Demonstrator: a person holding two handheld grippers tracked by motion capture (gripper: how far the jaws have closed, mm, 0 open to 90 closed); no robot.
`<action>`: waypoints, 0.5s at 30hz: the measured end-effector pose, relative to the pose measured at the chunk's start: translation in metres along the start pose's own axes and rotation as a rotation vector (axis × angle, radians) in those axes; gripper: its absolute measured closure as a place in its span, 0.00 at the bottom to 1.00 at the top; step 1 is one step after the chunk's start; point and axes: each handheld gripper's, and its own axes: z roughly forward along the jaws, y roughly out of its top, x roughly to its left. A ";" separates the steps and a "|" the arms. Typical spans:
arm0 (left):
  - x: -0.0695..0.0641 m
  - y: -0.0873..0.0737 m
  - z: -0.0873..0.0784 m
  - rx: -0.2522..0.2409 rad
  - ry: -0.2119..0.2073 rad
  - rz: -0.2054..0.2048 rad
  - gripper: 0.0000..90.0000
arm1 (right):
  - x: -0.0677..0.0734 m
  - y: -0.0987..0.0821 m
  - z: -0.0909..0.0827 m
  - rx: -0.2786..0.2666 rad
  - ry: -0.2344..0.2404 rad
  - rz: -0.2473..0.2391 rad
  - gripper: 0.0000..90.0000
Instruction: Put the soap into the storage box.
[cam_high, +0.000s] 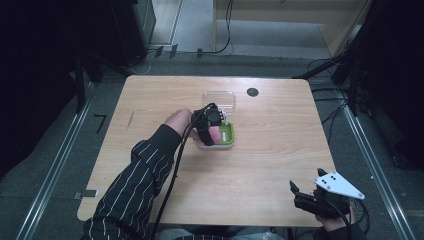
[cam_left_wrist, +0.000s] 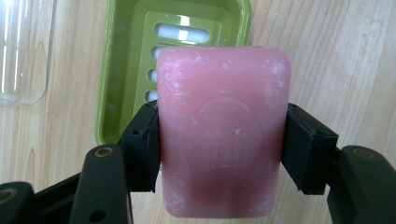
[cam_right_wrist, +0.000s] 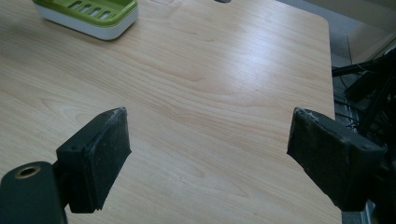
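- The left gripper (cam_left_wrist: 222, 154) clamps a pink soap bar (cam_left_wrist: 223, 130) across its two long sides; both pads press flat against the bar, so the bar cannot rotate out of the grip.
- The bar hangs directly above the near right part of the green soap dish (cam_left_wrist: 122, 70), a position that suits lowering it onto the slotted insert.
- The clear lid (cam_high: 219, 99) lies on the table (cam_high: 280, 150) just beyond the dish, which leaves the dish open from above.
- The right gripper (cam_right_wrist: 210, 158) is parked at the near right corner of the table, well apart from the dish; its jaws stand wide and hold nothing.
- The left gripper view resolves the embossed face of the bar and the pad contact; in the high view the hand (cam_high: 180, 121) covers most of this.
- The high view supplies the overall layout: dish at table centre, lid behind it, a dark round mark (cam_high: 252, 92) farther right.
- The right gripper view shows the white base of the dish (cam_right_wrist: 88, 16).
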 end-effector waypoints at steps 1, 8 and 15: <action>0.001 0.000 0.000 0.000 0.003 0.006 0.43 | 0.000 0.000 0.000 0.001 -0.002 0.002 0.15; 0.004 0.002 0.002 -0.005 0.011 0.031 0.43 | -0.001 -0.002 -0.003 0.003 -0.011 0.004 0.15; 0.007 0.005 0.005 0.004 0.017 0.054 0.43 | -0.002 -0.004 -0.005 0.005 -0.021 0.012 0.15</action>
